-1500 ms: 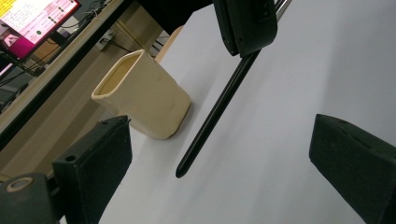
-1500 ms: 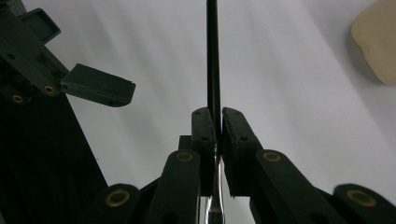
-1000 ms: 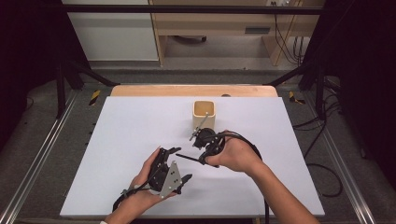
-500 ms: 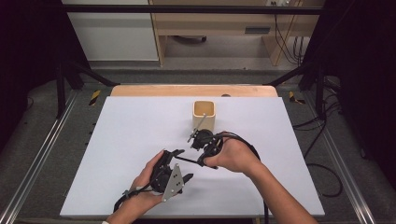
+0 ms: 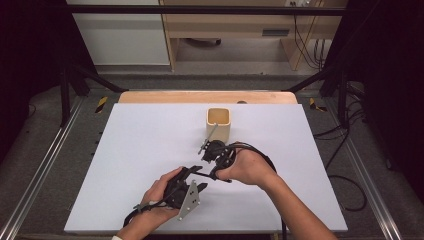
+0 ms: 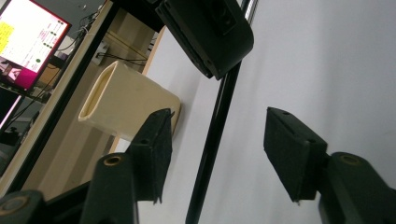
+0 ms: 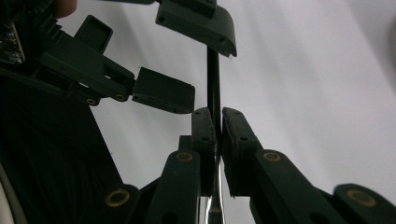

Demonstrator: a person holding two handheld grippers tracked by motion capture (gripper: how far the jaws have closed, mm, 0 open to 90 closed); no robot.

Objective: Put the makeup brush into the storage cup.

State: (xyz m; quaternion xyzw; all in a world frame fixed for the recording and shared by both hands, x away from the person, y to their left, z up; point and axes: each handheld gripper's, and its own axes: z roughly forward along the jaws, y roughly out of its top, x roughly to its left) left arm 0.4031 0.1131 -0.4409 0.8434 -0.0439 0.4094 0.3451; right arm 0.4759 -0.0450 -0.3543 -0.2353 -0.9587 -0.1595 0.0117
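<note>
Thin black rod [image 7: 213,74] is sitting pinched between the pads of the right tongs [image 7: 215,135], which are pressed together on it near its middle. Its free end is sticking out ahead of them toward the left tongs [image 6: 217,154]. A shinier stretch is showing behind the right pads; can't tell what that end is.

Change: the left tongs' jaws have just been closing, about half-spread now, with the rod running up between them. In the left gripper view the left pads [image 6: 156,154] are standing clear of the rod on both sides, so nothing is gripped there yet. The right tongs are holding steady, keeping the rod lifted off the white table top [image 6: 327,56].

Cream square-mouthed cup [image 6: 126,102] is standing upright beyond the left tongs and to their left, apart from the rod.

Meaning, as a judgement: a hand-over or two-handed grip is being set up. The left tongs are likely needing to finish closing on the rod before the right can let go, and a squeeze off centre may be tilting the rod.
</note>
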